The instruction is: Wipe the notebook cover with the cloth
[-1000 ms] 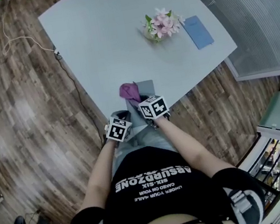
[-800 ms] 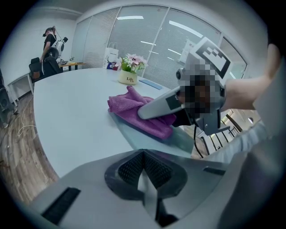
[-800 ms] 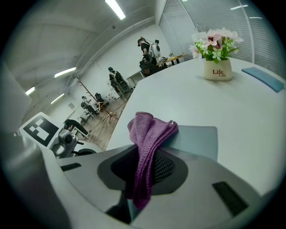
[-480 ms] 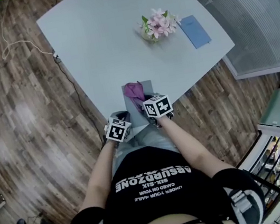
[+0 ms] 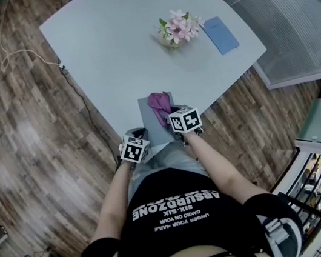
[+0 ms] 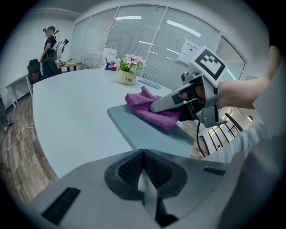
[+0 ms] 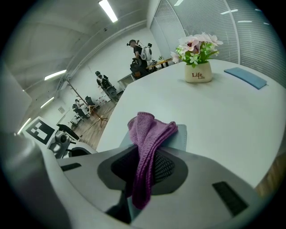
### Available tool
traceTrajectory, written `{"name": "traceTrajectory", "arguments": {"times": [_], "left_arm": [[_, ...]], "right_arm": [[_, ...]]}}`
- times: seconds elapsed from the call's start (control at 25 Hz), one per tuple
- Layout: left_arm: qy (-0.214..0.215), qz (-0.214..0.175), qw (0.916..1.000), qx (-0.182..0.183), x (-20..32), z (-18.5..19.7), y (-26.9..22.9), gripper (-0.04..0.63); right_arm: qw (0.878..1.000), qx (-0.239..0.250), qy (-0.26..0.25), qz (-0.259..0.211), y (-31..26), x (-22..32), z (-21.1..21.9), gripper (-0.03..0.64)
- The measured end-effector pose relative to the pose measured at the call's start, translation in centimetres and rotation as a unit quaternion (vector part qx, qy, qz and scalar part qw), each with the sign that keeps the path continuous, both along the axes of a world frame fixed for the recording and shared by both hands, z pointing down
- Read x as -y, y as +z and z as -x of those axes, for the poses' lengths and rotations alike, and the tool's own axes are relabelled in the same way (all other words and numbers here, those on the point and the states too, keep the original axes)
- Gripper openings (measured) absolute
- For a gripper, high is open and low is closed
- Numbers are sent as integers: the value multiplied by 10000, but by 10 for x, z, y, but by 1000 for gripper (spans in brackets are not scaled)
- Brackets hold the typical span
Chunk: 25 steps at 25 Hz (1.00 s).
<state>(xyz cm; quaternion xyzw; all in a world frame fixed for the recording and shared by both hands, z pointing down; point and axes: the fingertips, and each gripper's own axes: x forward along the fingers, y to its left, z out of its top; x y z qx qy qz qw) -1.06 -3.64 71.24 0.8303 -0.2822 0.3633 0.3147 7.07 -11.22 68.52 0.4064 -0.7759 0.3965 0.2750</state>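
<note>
While the right tongs (image 7: 143, 174) stand clamped on the purple cloth (image 7: 147, 134), the cloth's free end bunches up ahead of them and rests on the grey-blue notebook (image 7: 181, 134). The gripped end hangs down between the two dark pads. Seen from the head view, the notebook (image 5: 150, 123) lies flat at the near edge of the white table (image 5: 103, 48), and the cloth (image 5: 158, 103) covers its far right part, with the right tongs (image 5: 175, 123) reaching over its right side. The left tongs (image 5: 136, 142) sit just beside the notebook's near left corner; whether they touch it I cannot tell. In the left gripper view these tongs (image 6: 143, 172) are closed together with nothing between them, and the notebook (image 6: 143, 132) lies just ahead of them, the cloth (image 6: 149, 107) on its far end under the other tool's tip. Further back on the table stand a pot of pink flowers (image 5: 177, 29) and, near it, a flat blue pad (image 5: 221, 35)
</note>
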Motion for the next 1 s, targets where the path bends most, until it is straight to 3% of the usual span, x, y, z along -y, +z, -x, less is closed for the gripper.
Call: {"name": "traceTrajectory", "arguments": {"times": [1.0], "left_arm": [[48,-20,10000,-39,-3,-1,-1,14]], "right_arm": [[9966,-272,774,9,2,-18,-67,80]]}}
